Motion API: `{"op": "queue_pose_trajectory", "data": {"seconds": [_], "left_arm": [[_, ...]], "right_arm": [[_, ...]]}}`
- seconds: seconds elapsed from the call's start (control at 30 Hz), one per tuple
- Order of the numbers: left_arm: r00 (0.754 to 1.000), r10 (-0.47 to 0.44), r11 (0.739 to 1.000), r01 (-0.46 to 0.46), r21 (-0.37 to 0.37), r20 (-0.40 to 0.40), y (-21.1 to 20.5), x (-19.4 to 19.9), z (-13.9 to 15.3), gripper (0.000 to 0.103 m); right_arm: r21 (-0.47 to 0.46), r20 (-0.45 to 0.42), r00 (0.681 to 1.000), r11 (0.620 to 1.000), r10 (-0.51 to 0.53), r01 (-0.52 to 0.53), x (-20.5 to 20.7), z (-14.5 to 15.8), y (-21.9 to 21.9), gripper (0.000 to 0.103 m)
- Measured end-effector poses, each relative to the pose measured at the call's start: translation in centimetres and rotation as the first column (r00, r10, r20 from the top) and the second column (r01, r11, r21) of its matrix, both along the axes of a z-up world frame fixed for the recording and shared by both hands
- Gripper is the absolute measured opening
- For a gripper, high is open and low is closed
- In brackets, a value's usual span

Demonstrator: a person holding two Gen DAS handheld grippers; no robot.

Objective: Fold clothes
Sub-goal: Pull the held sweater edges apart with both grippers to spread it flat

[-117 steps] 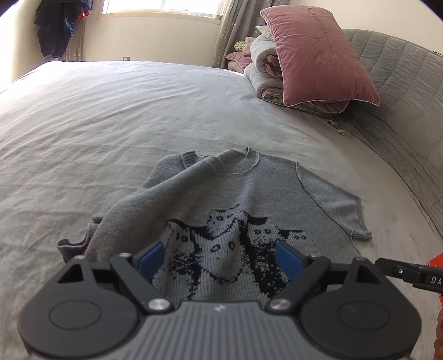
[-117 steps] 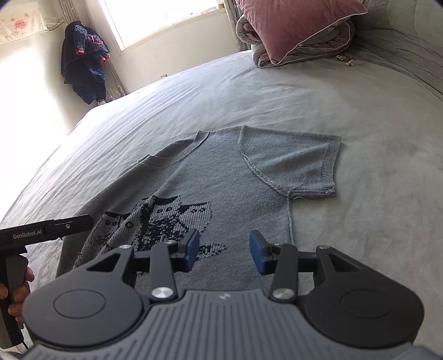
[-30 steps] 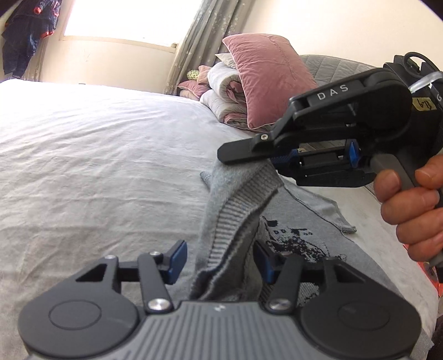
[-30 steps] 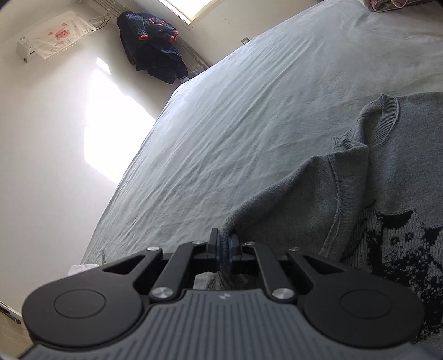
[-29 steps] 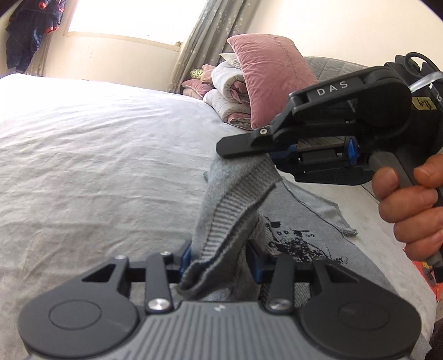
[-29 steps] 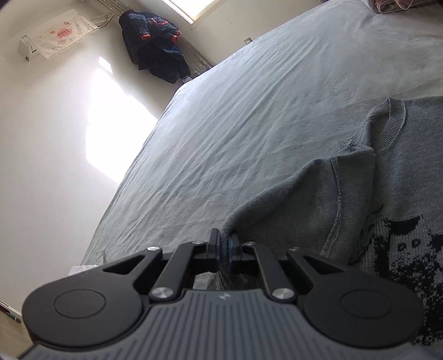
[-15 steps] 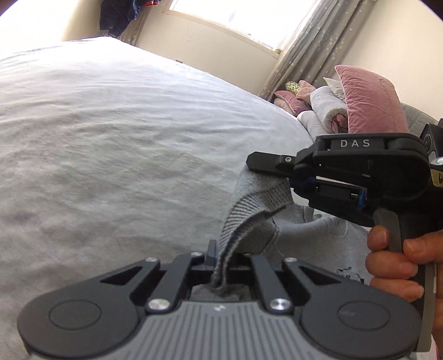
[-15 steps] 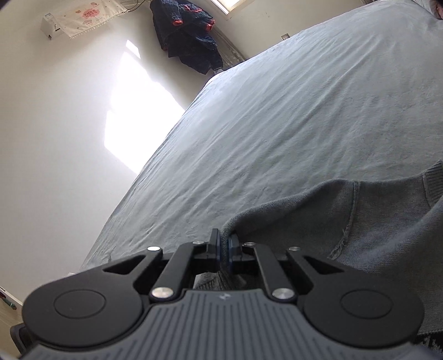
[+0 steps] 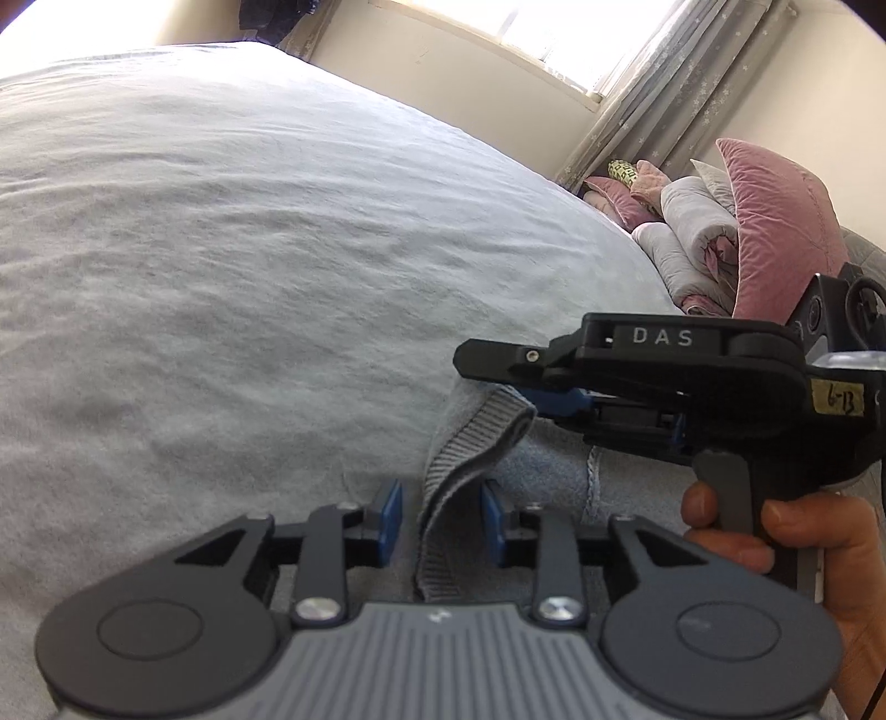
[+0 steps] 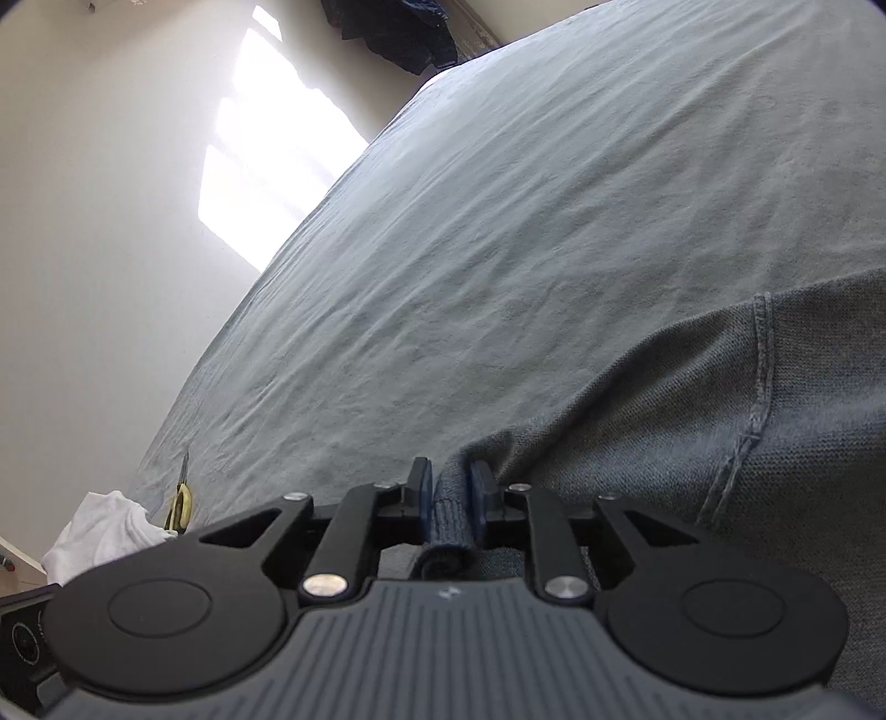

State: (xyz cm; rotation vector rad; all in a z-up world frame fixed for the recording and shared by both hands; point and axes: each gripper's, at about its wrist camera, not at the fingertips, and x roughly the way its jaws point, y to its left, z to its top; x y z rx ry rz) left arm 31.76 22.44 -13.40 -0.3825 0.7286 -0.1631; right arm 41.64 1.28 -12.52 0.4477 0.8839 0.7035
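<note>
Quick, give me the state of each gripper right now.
Left gripper: open, the sweater's ribbed edge lying loose between its fingers.
Right gripper: shut on the sweater's edge.

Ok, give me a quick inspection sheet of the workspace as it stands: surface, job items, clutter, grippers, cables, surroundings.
Surface: grey bed sheet, wrinkled.
Job's things: grey sweater, ribbed edge lifted off the bed.
Clutter: white cloth and a yellow-handled tool at the bed's edge.
Grippers: left gripper jaws apart, ribbed edge between them, no pinch visible; right gripper shut on the sweater's edge.
Cables: a thin dark cable by the hand.
Surroundings: pink pillow, rolled bedding, curtains, dark clothes hanging.
</note>
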Motion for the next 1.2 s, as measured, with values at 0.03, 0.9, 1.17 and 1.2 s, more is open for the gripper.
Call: {"op": "queue_pose_trajectory", "data": {"seconds": [0.03,0.9,1.17,1.2], "left_arm": [[1.0,-0.002,1.0,0.002,0.015,0.007,-0.1,0.3,0.0,0.05],[0.967,-0.233,0.918,0.185,0.35,0.099,-0.5,4.8,0.1,0.049],[0.991,0.012,0.996,-0.023,0.082,0.135,2.2,5.1,0.2,0.005],[0.989,0.033,0.997,-0.043,0.065,0.145,2.3,4.9,0.2,0.005]], "right_arm": [[-0.001,0.024,1.0,1.0,-0.003,0.003,0.0,0.6,-0.8,0.052],[-0.418,0.271,0.962,0.897,-0.029,0.145,4.1,-0.9,-14.2,0.053],[-0.448,0.363,0.931,0.883,0.038,0.139,3.7,-0.6,-12.1,0.009],[-0.45,0.392,0.92,0.878,0.033,0.16,3.7,-0.3,-11.8,0.008]]}}
